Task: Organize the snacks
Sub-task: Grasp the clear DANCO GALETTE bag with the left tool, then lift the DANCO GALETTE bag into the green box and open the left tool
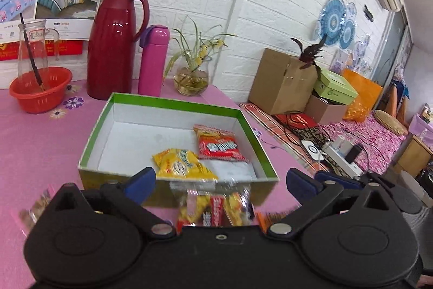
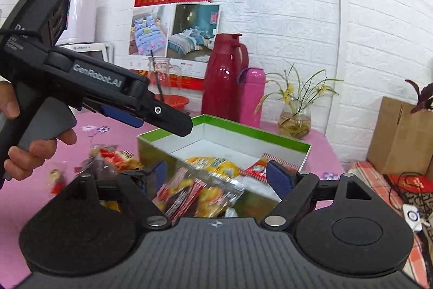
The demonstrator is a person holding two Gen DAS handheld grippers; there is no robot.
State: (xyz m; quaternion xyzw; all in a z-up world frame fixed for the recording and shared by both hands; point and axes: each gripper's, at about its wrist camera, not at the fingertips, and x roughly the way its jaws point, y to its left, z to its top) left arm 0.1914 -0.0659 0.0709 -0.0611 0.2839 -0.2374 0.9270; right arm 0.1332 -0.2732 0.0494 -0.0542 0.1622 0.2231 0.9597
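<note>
With both tools spread wide and empty, the clear snack packet lay on the pink surface just short of the green-rimmed box, nearest the right tool, beneath its fingers.

At the back of the pink surface: red thermos jug, pink flask beside it, glass plant vase, red basket holding a glass carafe.
</note>
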